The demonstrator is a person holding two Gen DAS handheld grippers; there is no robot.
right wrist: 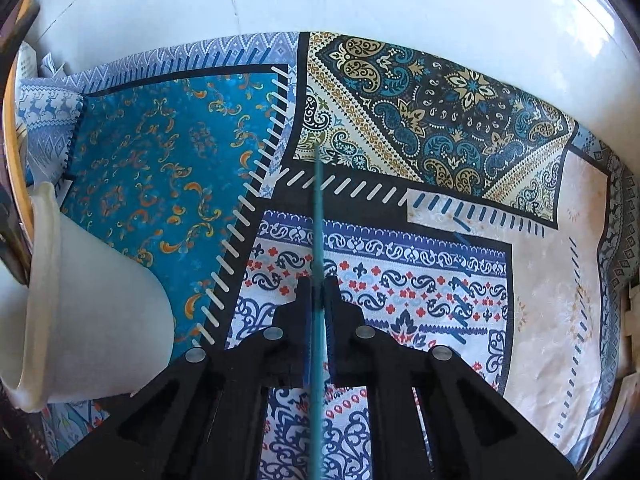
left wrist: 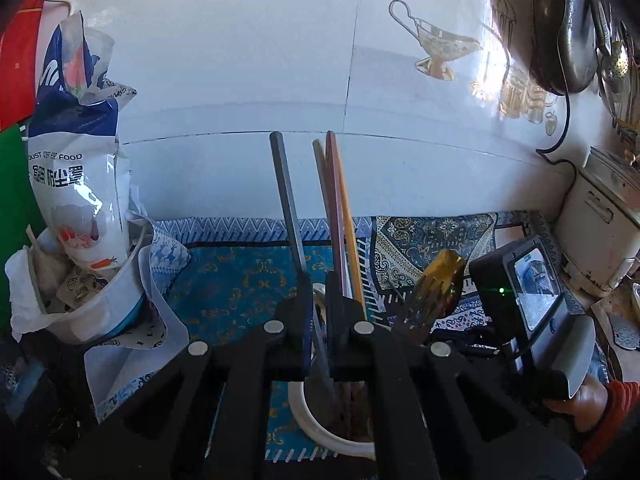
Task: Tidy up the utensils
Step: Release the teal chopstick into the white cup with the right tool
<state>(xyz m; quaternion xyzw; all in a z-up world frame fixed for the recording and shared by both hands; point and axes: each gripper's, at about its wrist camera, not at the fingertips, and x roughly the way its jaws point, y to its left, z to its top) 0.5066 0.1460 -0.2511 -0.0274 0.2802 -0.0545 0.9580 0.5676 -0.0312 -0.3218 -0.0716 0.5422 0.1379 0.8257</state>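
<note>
In the left wrist view, the left gripper [left wrist: 318, 304] is seen closed on a grey chopstick [left wrist: 289, 208], a long, flat-sided, dull stick that rises from between the fingers and leans slightly left. Its lower end reaches into a white cup [left wrist: 320, 428] directly beneath the gripper. Just right of the grey chopstick, a dark red chopstick [left wrist: 334, 200], a brownish chopstick [left wrist: 320, 168] and an orange chopstick [left wrist: 347, 216] are stood in the same cup, fanned together. Right of the cup, a gold slotted utensil [left wrist: 434, 284] is seen, with the other hand-held device [left wrist: 532, 292] beyond it. A printed food bag [left wrist: 76, 160] stands in a white tub [left wrist: 100, 304] left of the cup.

In the right wrist view, the right gripper [right wrist: 318, 300] is shown clamped on a teal chopstick [right wrist: 318, 240], thin, straight and uniformly coloured, held above the patterned cloth [right wrist: 400, 120]. The white cup [right wrist: 96, 312] is seen left of the gripper, tilted in this view
</note>
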